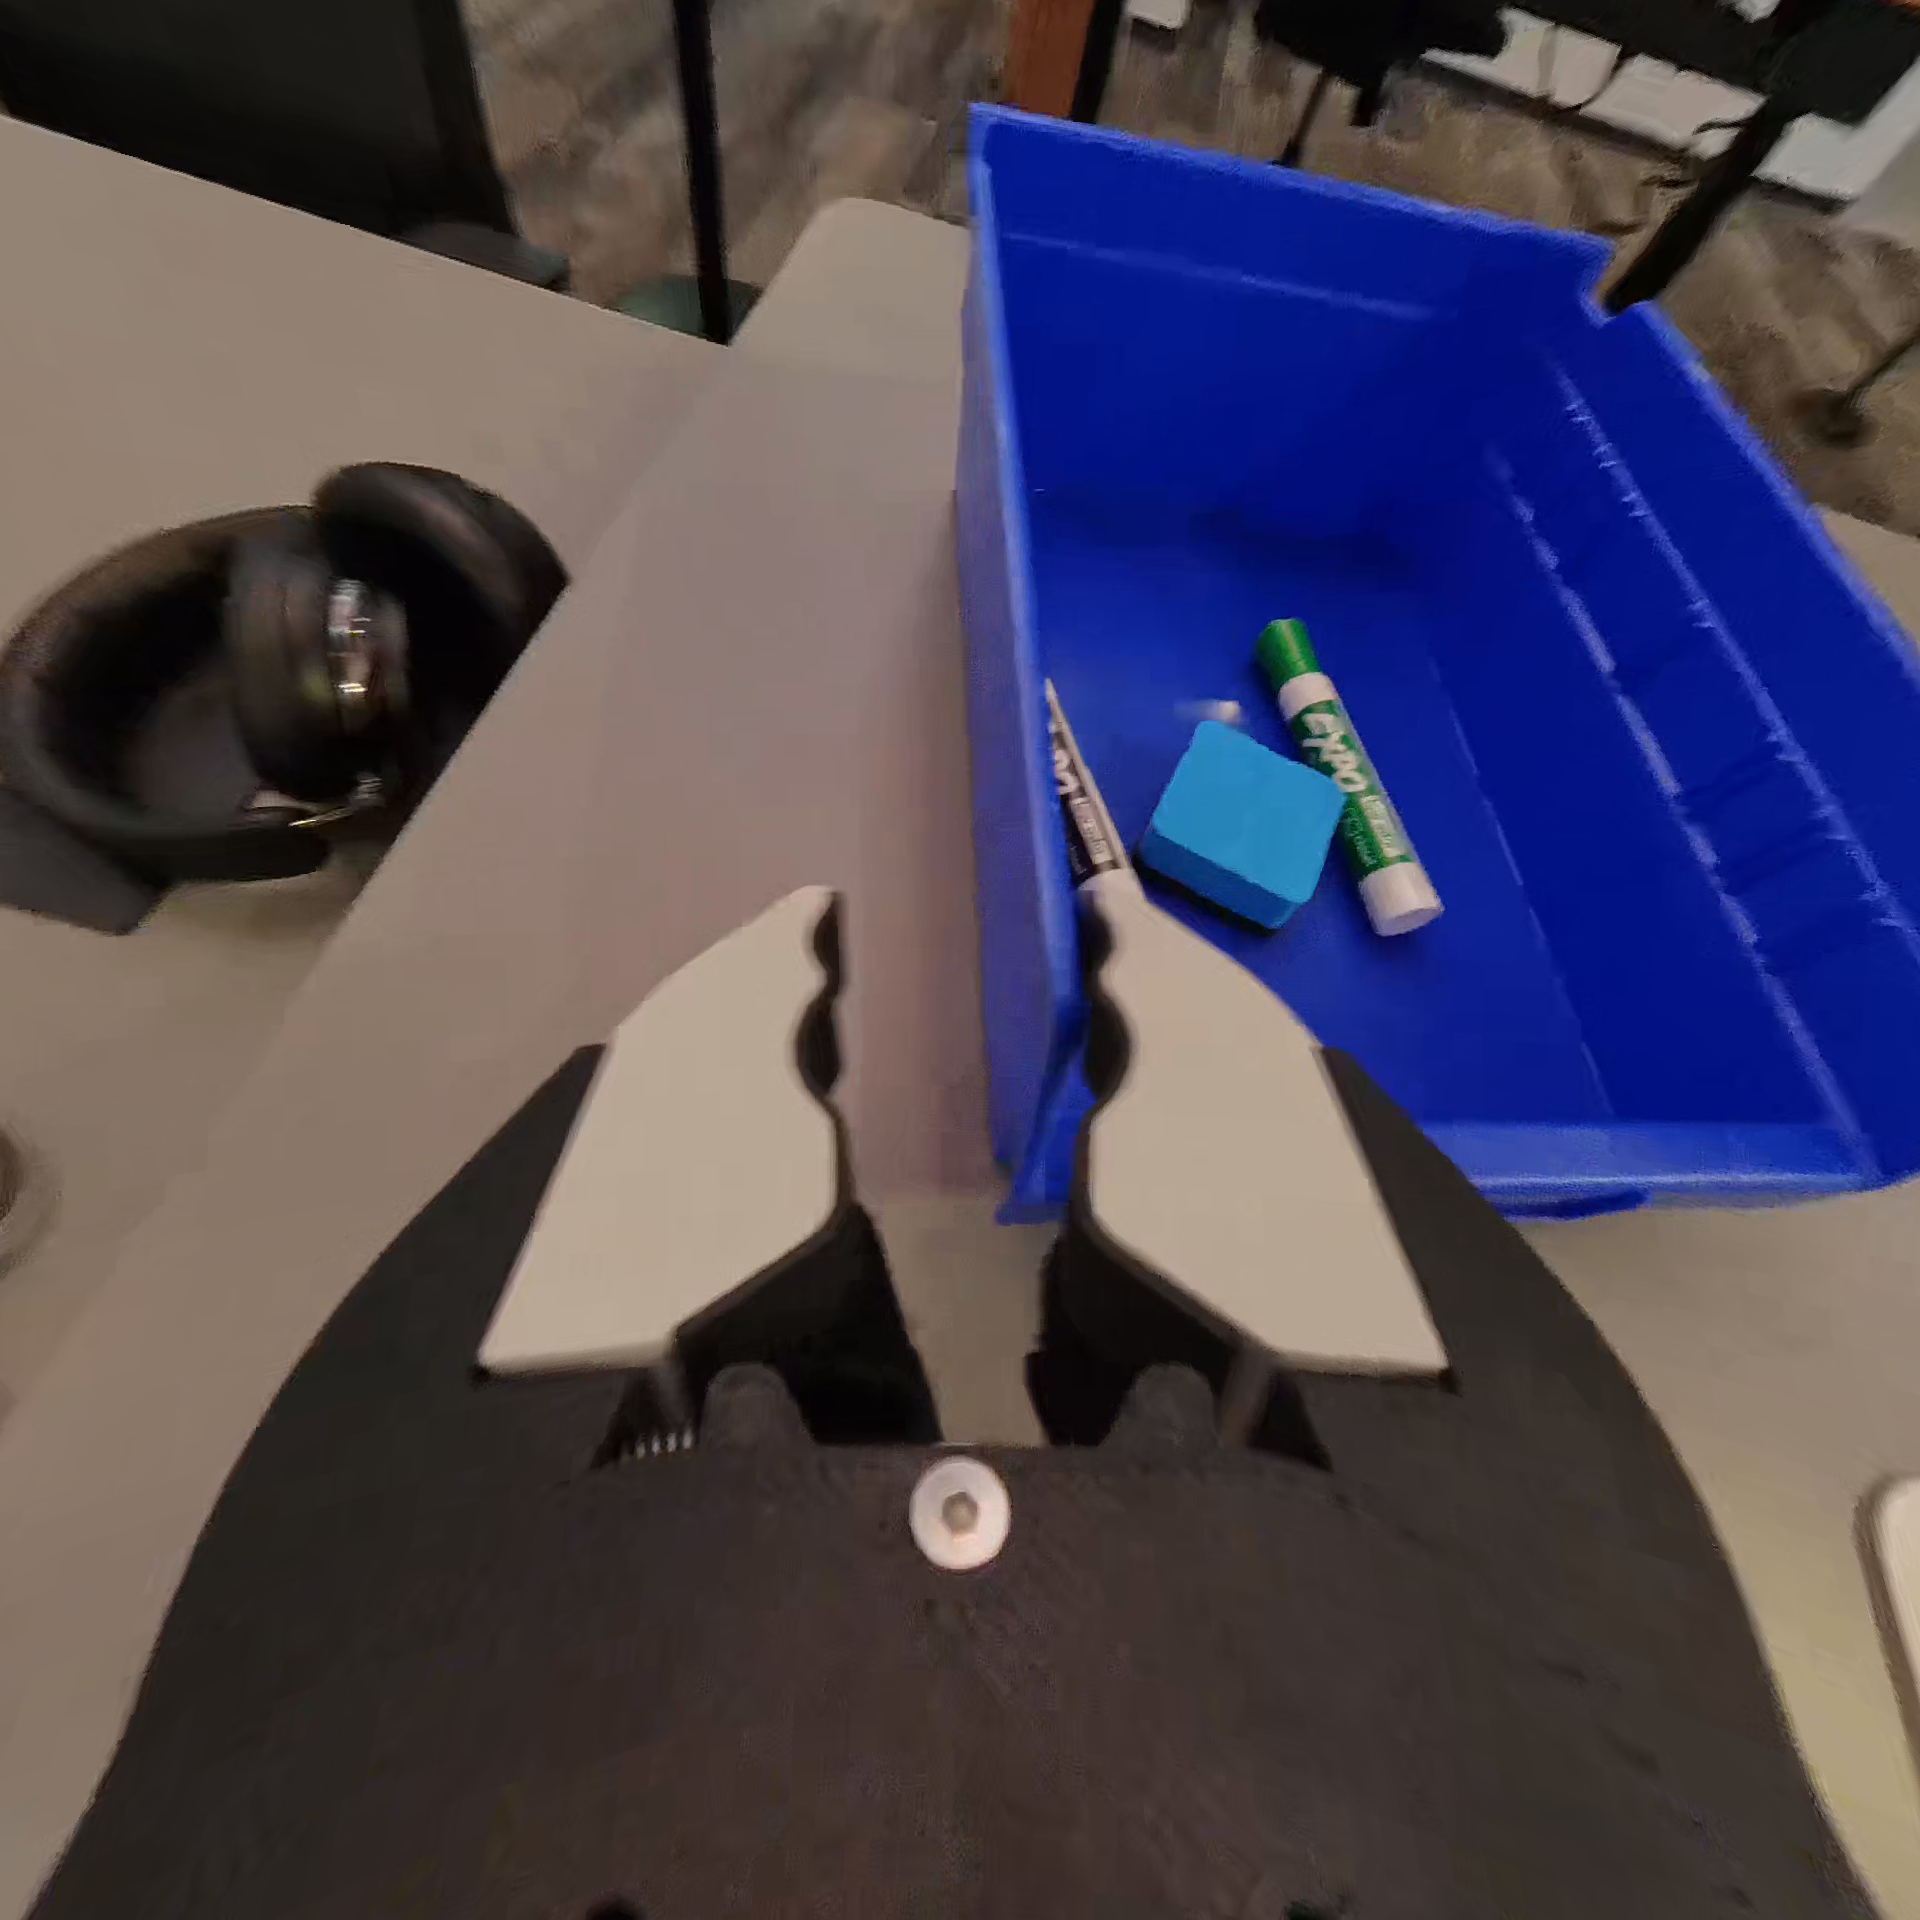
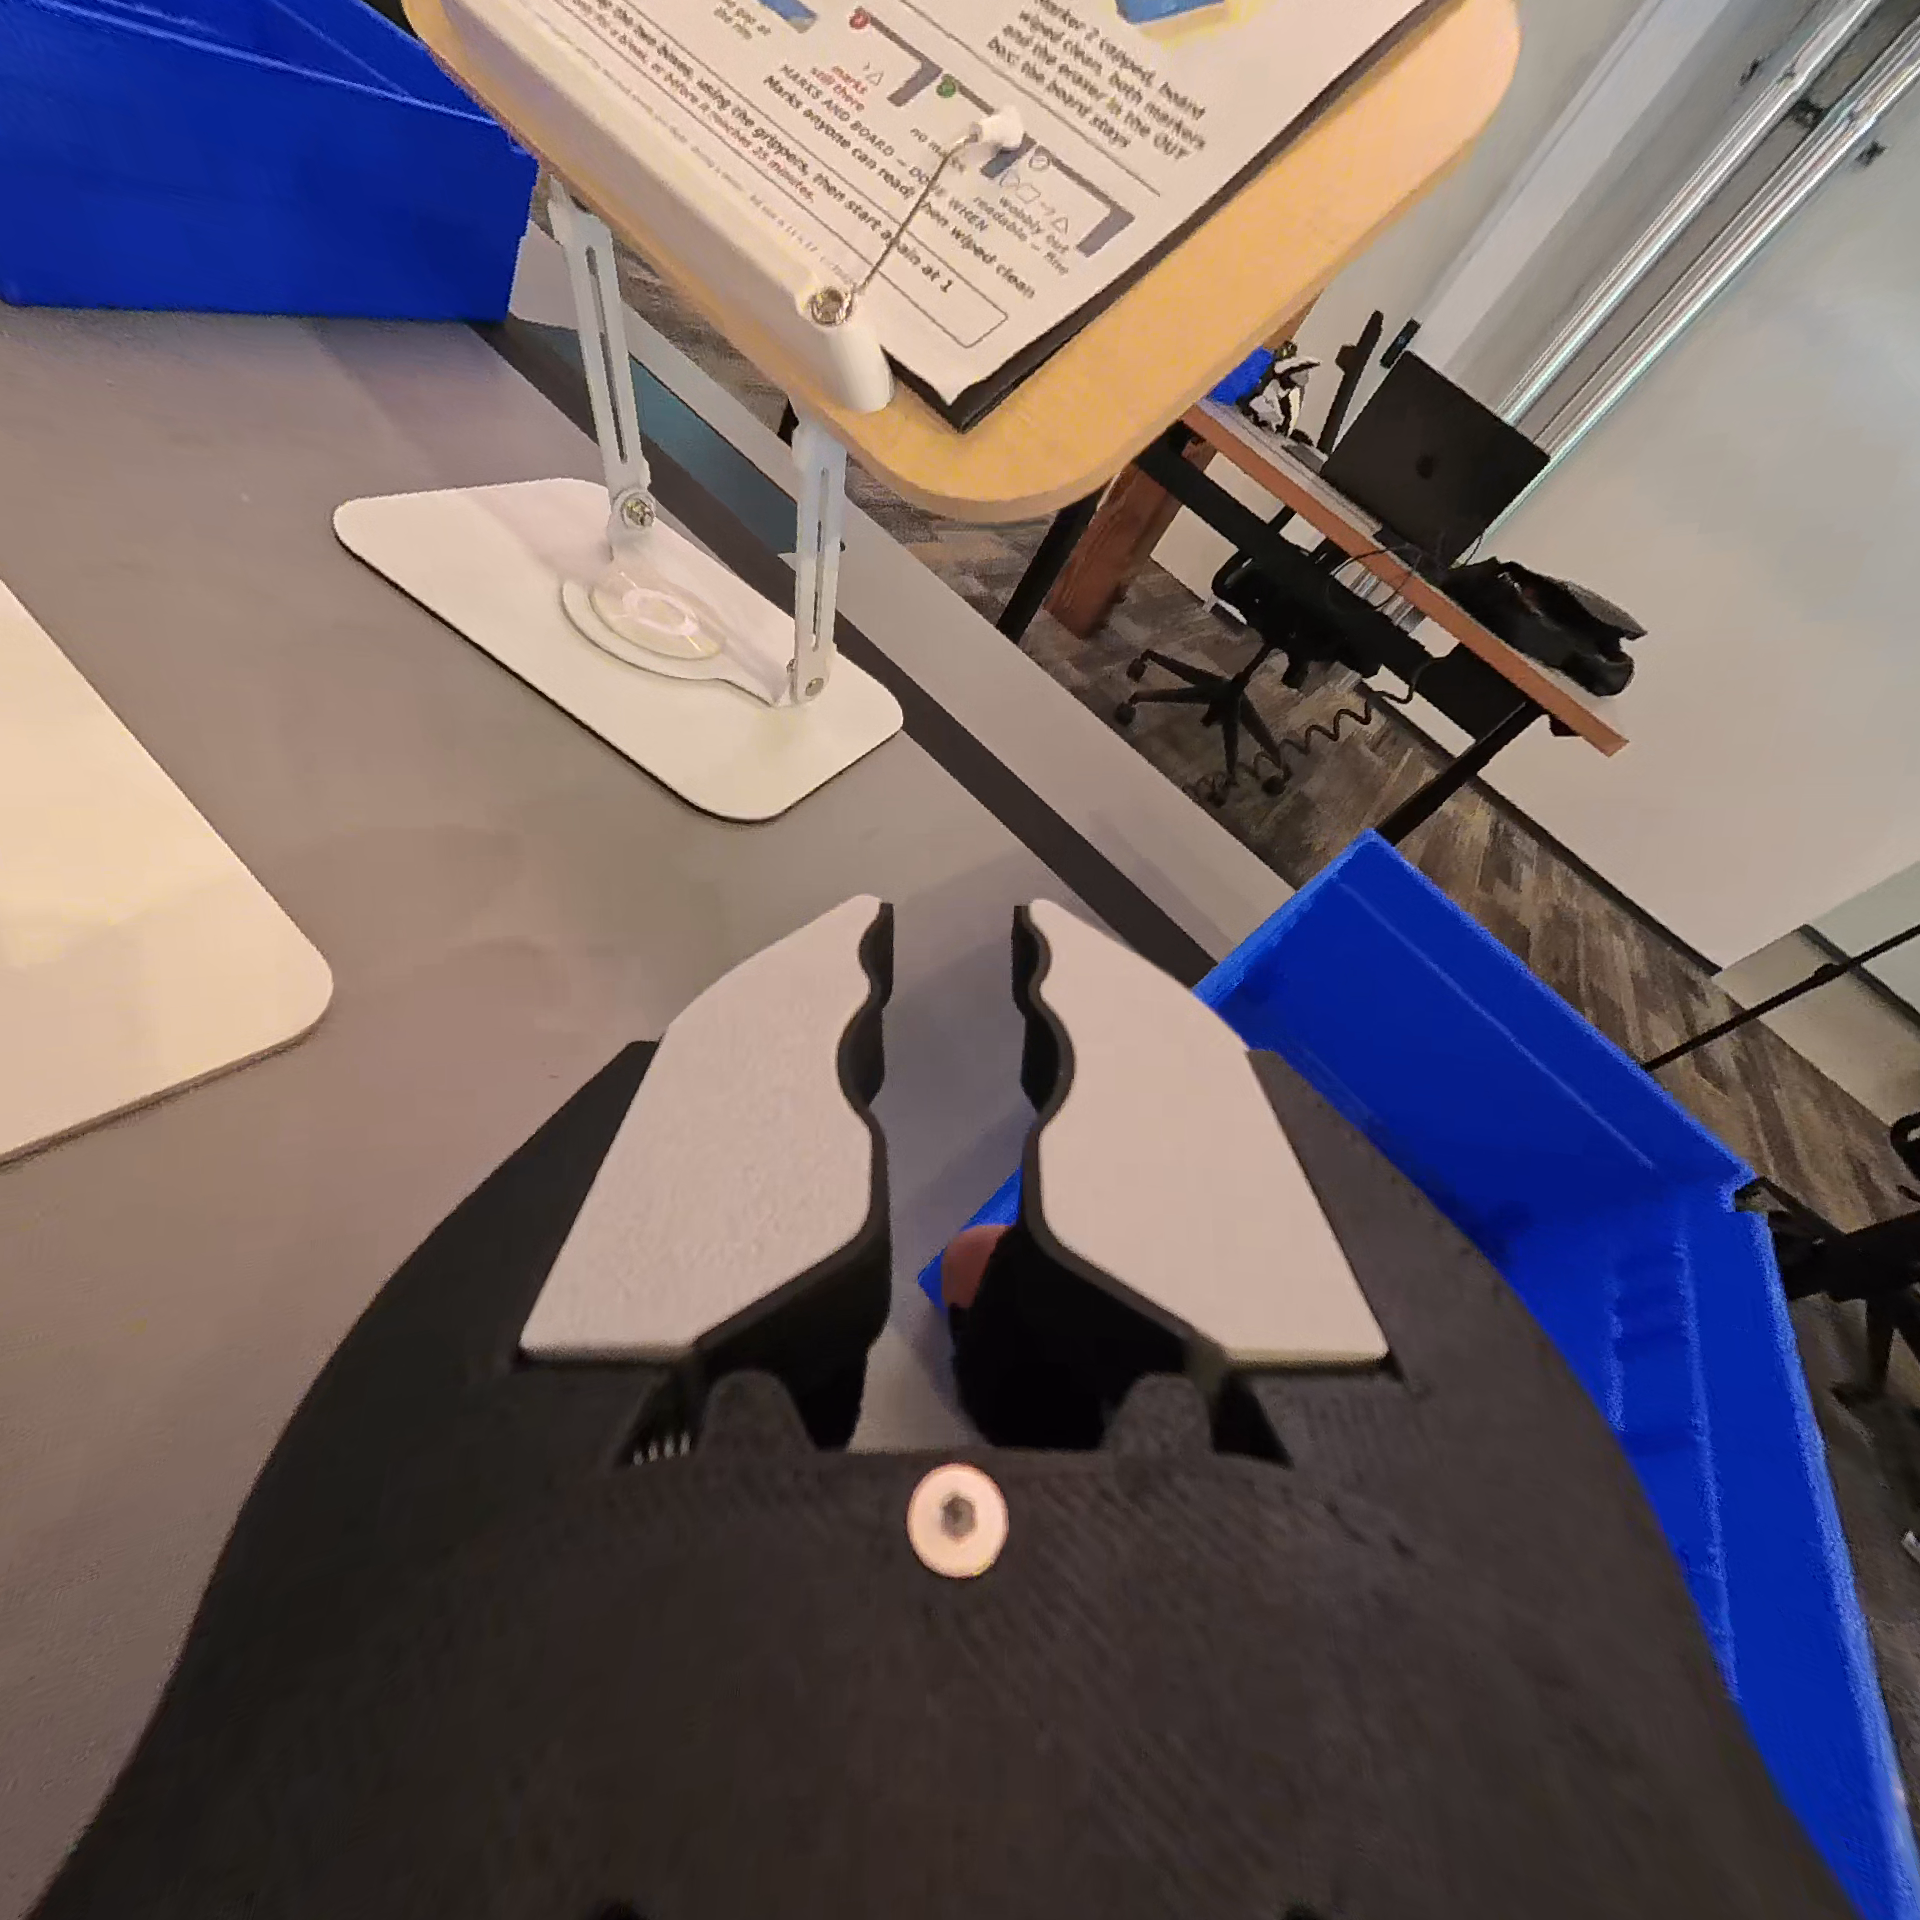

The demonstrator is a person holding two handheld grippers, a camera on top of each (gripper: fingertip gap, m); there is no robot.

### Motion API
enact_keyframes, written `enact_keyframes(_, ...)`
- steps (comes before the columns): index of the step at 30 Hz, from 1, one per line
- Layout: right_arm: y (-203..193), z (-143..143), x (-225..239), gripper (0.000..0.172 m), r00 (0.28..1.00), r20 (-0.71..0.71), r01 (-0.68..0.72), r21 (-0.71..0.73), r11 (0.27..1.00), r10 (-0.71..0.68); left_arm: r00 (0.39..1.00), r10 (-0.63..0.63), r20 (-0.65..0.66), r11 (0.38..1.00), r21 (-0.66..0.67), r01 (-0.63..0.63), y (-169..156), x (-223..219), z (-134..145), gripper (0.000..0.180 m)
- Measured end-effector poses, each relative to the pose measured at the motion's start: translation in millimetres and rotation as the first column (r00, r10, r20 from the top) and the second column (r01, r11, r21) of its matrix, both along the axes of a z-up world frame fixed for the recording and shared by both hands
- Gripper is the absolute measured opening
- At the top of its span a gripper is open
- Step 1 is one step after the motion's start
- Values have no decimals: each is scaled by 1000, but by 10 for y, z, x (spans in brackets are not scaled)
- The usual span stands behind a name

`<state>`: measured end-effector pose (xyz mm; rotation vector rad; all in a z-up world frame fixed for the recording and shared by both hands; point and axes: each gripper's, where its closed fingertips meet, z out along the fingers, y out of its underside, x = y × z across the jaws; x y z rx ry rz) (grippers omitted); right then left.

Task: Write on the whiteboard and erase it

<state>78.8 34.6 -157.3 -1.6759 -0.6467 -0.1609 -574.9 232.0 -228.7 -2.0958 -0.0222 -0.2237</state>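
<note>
Here the left gripper [image 1: 961,914] hangs over the grey table [image 1: 727,727] beside the near left corner of a blue bin [image 1: 1507,436], its jaws apart with nothing between them; the bin's left wall shows through the gap. In the bin lie a blue eraser [image 1: 1242,821], a green marker [image 1: 1345,774] just right of it, and a black marker [image 1: 1075,800] against the left wall, its near end hidden behind the right finger [image 1: 1195,1039]. Far left on the table sit black headphones [image 1: 312,665].

The right gripper [image 2: 951,925] is also open and bare, with a narrower gap, above the table [image 2: 416,883]. A white whiteboard [image 2: 125,914] lies at the left edge of that view, well apart from the fingers. Farther off stands a white stand [image 2: 623,623] carrying a wooden board [image 2: 1143,343] with a printed sheet [image 2: 987,135]. A second blue bin [image 2: 1558,1143] sits close on the right, and another blue bin [image 2: 239,177] is at far left.
</note>
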Motion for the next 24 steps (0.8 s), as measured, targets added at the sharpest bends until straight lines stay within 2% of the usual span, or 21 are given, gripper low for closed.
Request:
enact_keyframes(2, 18, -46, 16, 22, 1000, -15, 4, 1, 1000, -4, 997, -62, 47, 998, 3, 61, 83, 88, -31, 18)
enact_keyframes(4, 34, -108, 31, 22, 1000, -22, 6, -12, 1000, -6, 997, -80, 8, 997, -21, 80, 174, 109, -84, 6)
enact_keyframes(6, 45, -151, 37, 22, 1000, -18, 2, -13, 1000, -2, 996, -86, -16, 996, -25, 85, 285, 100, -87, 6)
enact_keyframes(10, 56, -255, 38, 22, 1000, -2, -7, -40, 999, 7, 992, -122, 25, 992, -22, 122, 537, 78, -89, 6)
enact_keyframes(11, 54, -284, 33, 22, 1000, 3, -11, -48, 999, 11, 992, -121, 38, 992, -20, 121, 585, 56, -72, 16)
enact_keyframes(12, 50, -301, 28, 22, 1000, 6, -14, -51, 999, 14, 993, -109, 37, 994, -12, 110, 614, 13, -24, 34)
enact_keyframes(13, 40, -309, 14, 22, 1000, 7, -23, -50, 998, 23, 995, -97, -2, 995, 14, 97, 616, -36, 67, 44)
enact_keyframes(15, 27, -325, 7, 22, 1000, 6, -26, -51, 998, 27, 990, -102, -102, 988, 107, 113, 556, -28, 366, 52)
enact_keyframes(18, 29, -378, 13, 22, 1000, 12, -28, -67, 997, 29, 940, -226, -256, 948, 165, 273, 409, 342, 744, 53)
enact_keyframes(21, 36, -431, -10, 22, 999, 22, -44, -84, 996, 46, 846, -421, -327, 895, 1, 445, 359, 841, 666, 55)
enact_keyframes(24, 26, -461, -51, 22, 998, 21, -62, -93, 994, 64, 775, -557, -299, 830, -222, 511, 441, 1092, 329, 72)
